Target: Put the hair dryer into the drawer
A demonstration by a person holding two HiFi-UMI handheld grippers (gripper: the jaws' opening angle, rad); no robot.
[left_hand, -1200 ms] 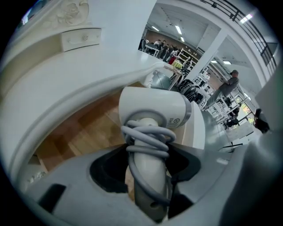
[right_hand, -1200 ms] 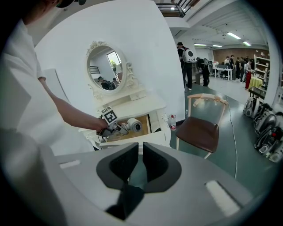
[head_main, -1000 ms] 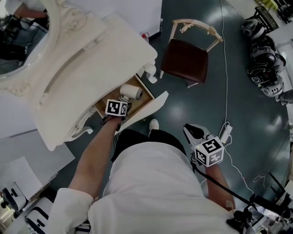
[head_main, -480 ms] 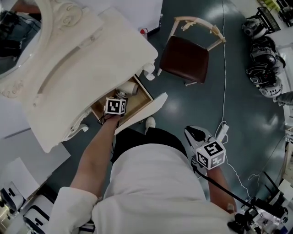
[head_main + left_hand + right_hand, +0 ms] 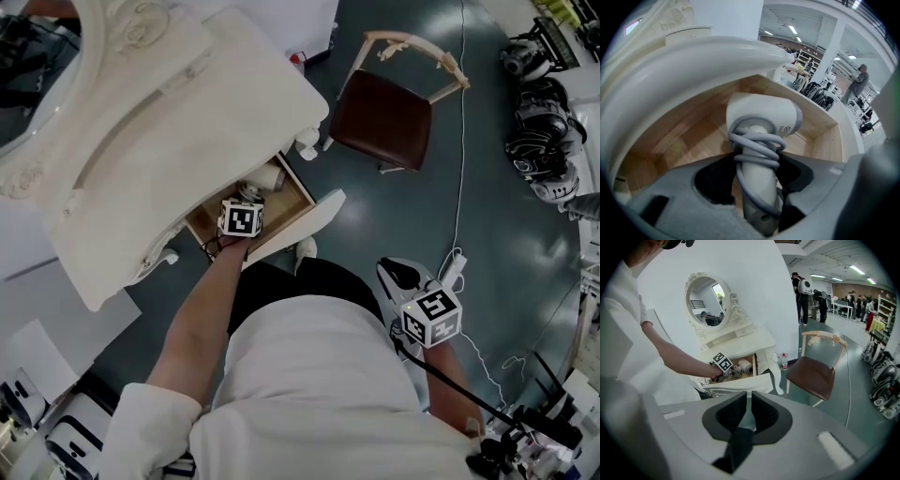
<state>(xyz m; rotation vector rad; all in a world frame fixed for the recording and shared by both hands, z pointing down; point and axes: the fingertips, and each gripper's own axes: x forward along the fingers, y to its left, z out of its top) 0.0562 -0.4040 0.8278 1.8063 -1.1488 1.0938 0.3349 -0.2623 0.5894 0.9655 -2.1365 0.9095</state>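
Your left gripper (image 5: 757, 187) clamped the dryer (image 5: 761, 119) by its cord-wrapped handle, jaws on either side. The dryer's head sat inside the open drawer (image 5: 684, 140), over its wood floor. Your right gripper (image 5: 749, 411) stood closed and empty, well right of the drawer.

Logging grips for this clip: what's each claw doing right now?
Left claw: closed on the hair dryer, by its handle.
Right claw: closed, empty.

You're standing on a dark floor (image 5: 525, 244) that carries a white dressing table (image 5: 187, 112), a brown-seated chair (image 5: 384, 117) and a loose white cable (image 5: 461, 141); the table's open drawer (image 5: 298, 223) shows a wooden bottom.
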